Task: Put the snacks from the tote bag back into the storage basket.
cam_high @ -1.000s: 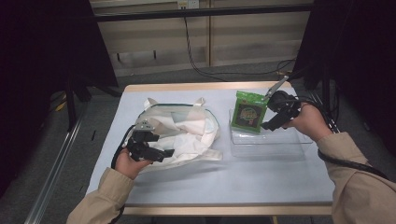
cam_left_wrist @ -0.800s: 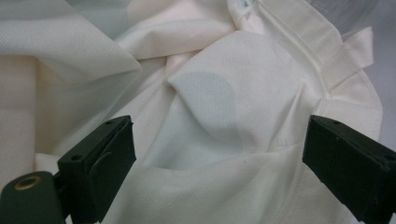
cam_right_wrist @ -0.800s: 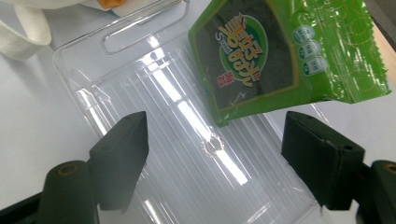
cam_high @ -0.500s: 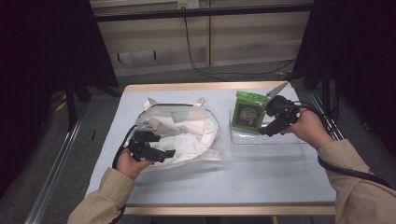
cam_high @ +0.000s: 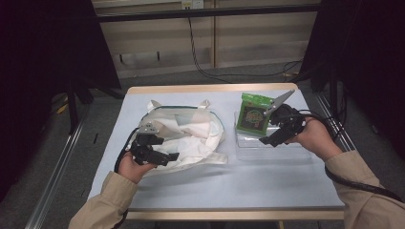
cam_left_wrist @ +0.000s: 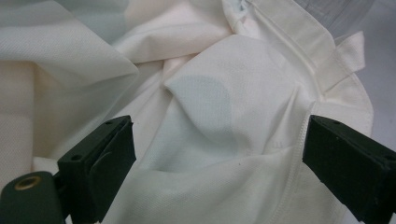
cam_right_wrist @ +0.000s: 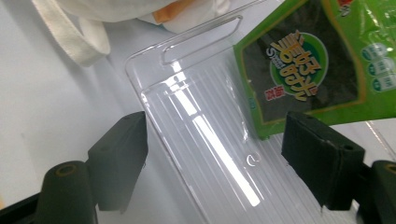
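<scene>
My right tool [cam_high: 268,139] is released, over the clear tray [cam_high: 286,151]; the seaweed pack [cam_high: 253,114] lies just ahead. My left tool [cam_high: 167,156], released, rests on the tote bag [cam_high: 200,131].

I'm seeing a pale blue tabletop [cam_high: 210,186] with a light wooden edge standing on a grey floor [cam_high: 157,82]. Ahead of the jaws, a beige panelled wall [cam_high: 248,45] is running behind a dark crossbar, with black cables [cam_high: 200,62] hanging down it. Black curtains [cam_high: 43,71] are closing in both sides; a metal rail [cam_high: 57,171] is lying left.
</scene>
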